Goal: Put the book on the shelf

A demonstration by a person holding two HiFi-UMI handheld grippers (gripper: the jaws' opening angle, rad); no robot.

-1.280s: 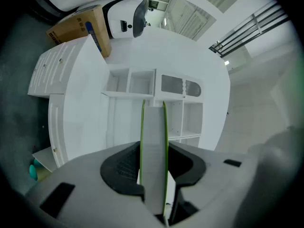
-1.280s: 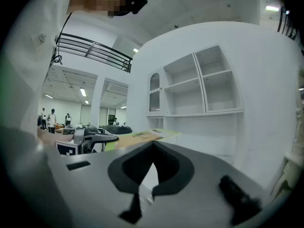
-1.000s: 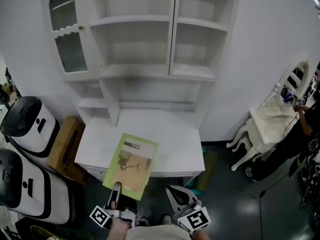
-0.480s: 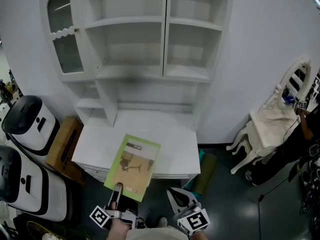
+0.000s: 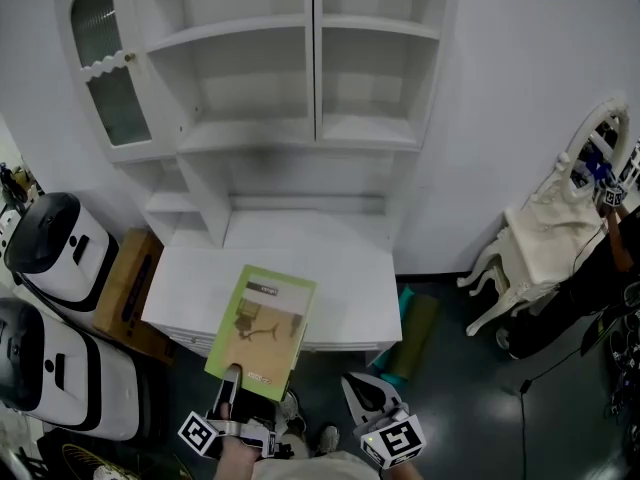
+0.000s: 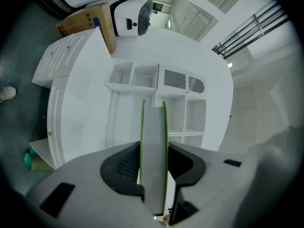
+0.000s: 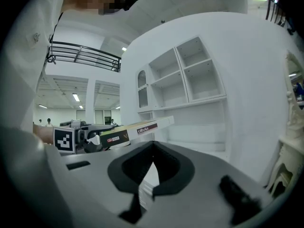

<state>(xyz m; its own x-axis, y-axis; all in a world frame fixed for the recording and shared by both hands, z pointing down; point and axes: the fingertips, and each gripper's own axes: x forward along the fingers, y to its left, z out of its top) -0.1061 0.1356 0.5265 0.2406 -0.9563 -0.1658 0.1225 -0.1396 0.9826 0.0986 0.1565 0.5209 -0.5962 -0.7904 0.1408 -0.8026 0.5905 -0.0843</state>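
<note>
Above the front edge of the bench (image 5: 340, 278), the book (image 5: 262, 330) is held cover up, its near edge clamped between the jaws of the left claw (image 5: 232, 378). The right claw (image 5: 362, 396), just beside, is closed and empty. The shelf unit (image 5: 315, 133) stands behind the bench, a cardboard box (image 5: 125, 293) to its left. Since a second ago, book and claws keep their positions; the shelf unit appears more central.

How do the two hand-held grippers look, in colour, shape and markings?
The left gripper and the right gripper are pale grey moulded shells, each with a dark, heart-shaped hollow round its fingers. In the head view the left one shows a dark finger, while the right one ends in pale, pointed fingers. Each carries a white cube printed with black square markers.
</note>
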